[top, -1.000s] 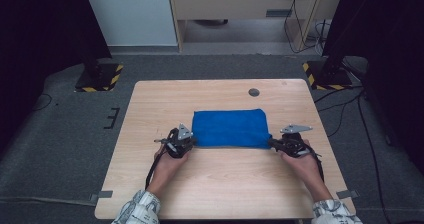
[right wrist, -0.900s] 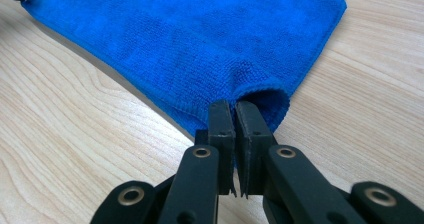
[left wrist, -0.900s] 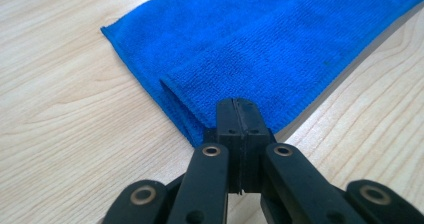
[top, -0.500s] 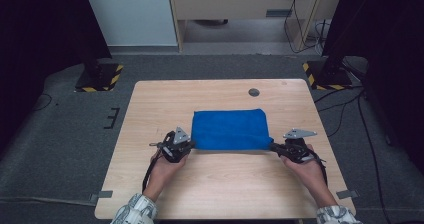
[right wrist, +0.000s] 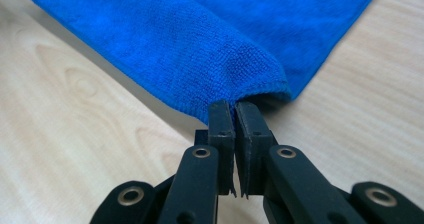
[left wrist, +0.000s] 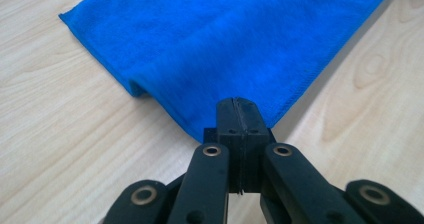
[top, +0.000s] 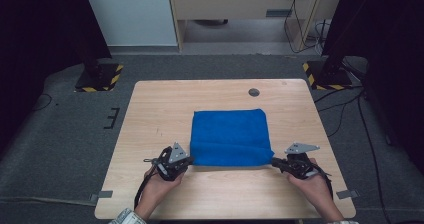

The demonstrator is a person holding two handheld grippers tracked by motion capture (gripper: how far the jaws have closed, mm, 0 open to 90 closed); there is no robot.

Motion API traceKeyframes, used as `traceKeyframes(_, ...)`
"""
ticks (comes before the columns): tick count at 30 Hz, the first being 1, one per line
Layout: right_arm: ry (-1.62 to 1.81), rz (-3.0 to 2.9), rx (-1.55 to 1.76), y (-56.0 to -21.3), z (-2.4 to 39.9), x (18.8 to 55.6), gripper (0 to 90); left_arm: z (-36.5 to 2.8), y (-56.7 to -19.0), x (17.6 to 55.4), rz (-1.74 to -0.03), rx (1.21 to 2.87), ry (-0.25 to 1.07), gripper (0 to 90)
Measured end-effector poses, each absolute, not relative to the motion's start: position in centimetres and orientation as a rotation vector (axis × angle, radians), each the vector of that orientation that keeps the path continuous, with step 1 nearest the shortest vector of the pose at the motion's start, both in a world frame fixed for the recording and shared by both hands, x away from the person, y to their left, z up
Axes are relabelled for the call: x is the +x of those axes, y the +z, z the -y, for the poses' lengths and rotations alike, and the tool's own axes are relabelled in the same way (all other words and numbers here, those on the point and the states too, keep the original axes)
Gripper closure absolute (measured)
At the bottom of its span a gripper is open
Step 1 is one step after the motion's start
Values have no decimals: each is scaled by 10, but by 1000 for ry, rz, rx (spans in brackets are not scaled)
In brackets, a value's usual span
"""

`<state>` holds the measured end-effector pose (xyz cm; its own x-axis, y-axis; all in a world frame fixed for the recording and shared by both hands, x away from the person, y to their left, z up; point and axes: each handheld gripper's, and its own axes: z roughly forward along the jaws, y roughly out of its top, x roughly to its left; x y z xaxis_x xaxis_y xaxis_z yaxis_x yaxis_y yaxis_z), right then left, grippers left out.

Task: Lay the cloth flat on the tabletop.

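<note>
A blue cloth point(top: 230, 136) lies folded on the wooden table point(top: 150, 114), its near edge lifted slightly. My left gripper point(top: 189, 160) is shut on the cloth's near left corner; in the left gripper view the jaws pinch that corner of the blue cloth point(left wrist: 220, 44) at the left gripper point(left wrist: 238, 104) tips. My right gripper point(top: 273, 160) is shut on the near right corner. In the right gripper view the blue cloth point(right wrist: 210, 39) curls up from the table into the right gripper point(right wrist: 233, 106).
A small dark round grommet point(top: 254, 92) sits in the table near its far edge. Bare wood runs to the left, right and front of the cloth. Beyond the table are stand bases with yellow-black stripes point(top: 100, 79) and trailing cables point(top: 350, 119).
Both grippers have pulled toward the near edge of the table, drawing the cloth's near edge with them and stretching the cloth longer front to back.
</note>
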<state>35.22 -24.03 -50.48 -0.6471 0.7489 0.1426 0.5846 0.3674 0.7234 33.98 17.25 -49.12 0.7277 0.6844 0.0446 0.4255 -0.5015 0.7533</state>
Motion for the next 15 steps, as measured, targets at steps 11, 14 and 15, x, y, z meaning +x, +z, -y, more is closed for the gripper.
traceKeyframes(11, 1080, -2490, 1157, -506, 237, 330, 847, -181, -495, 326, -847, 2211, 403, 900)
traceKeyframes(14, 1066, -2494, 1163, -507, 237, 330, 842, -189, -494, 324, -866, 2198, 401, 900)
traceKeyframes(15, 1067, -2493, 1172, -506, 237, 330, 836, -191, -493, 324, -868, 2192, 402, 900)
